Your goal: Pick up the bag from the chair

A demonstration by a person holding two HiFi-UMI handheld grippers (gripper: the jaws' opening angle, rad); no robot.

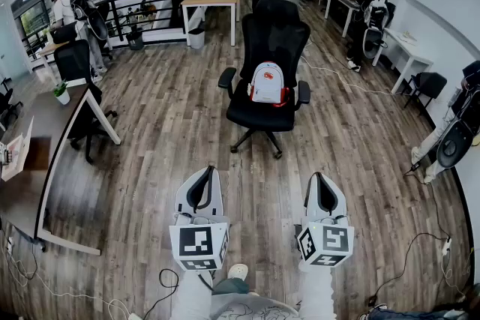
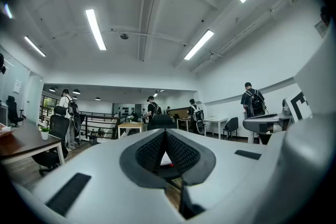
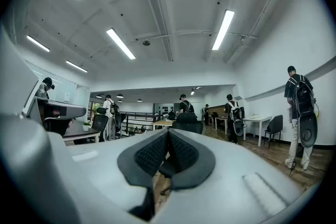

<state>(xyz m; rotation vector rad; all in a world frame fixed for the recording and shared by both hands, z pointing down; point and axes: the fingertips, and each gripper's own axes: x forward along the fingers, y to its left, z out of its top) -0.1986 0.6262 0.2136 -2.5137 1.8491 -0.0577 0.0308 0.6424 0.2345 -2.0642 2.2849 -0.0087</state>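
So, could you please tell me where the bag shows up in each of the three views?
Head view: bag upper centre, on the seat of the black chair.
Left gripper view: a white-and-red sliver low centre, in the gap between the fingers.
Right gripper view: not visible.
Shared landmark: black chair, backrest just above the fingers in both gripper views.

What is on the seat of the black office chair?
A white backpack with red trim stands upright on the black office chair, leaning against its backrest. The seat beneath it and the backpack's rear are covered.

Bright ceiling-strip lighting, strong fisheye distortion
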